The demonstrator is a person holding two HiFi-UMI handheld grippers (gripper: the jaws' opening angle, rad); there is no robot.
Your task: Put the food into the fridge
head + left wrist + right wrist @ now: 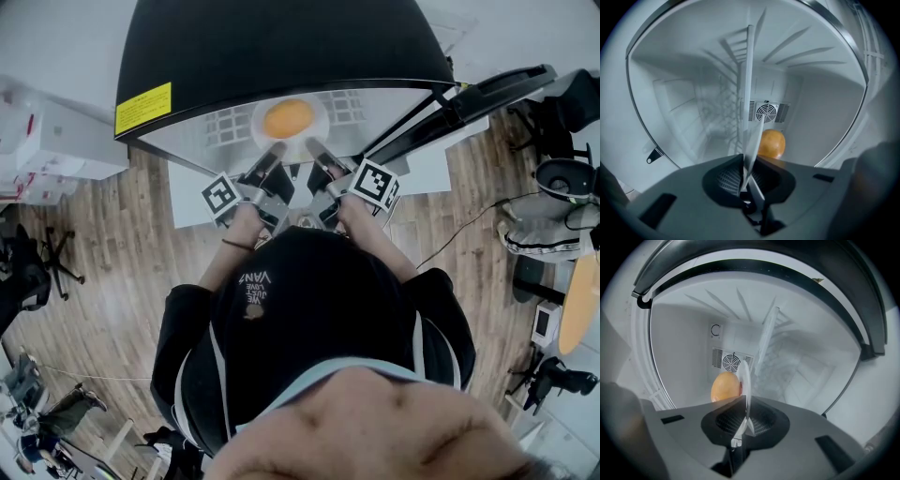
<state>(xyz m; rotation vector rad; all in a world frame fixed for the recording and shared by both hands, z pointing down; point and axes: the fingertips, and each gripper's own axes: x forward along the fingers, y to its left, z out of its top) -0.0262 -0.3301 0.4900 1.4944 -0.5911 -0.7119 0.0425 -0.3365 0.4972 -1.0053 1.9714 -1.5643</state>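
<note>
1. Verify the grip: left gripper [272, 155] clenched on the near rim of the plate [262, 122], right gripper [317, 150] clenched on the same rim just beside it.
2. Locate the load: orange fruit [289, 118] at the middle of the plate, just inside the open fridge [281, 47], upper centre of the head view. Confirm in both gripper views: fruit beyond the jaws, in front of the rear fan grille [766, 112].
3. Hold both grippers level and at matching height; expect the round fruit to roll at any tilt.
4. Advance both hands together, straight in. Avoid twisting the plate between the two grips.
5. Seat the plate on the shelf [225, 122] before loosening either claw. Plate-to-shelf contact: not determinable from these views.
6. Mind the black fridge top overhanging the opening, and the pale side walls near the plate to left and right.
7. Note the open door [469, 98] at upper right, just beside the right arm; avoid knocking it with the elbow.
8. Disregard the white boxes [37, 141] at upper left, the chair [47, 253] at left and the cable [459, 230] on the floor at right: all well apart from the work.
</note>
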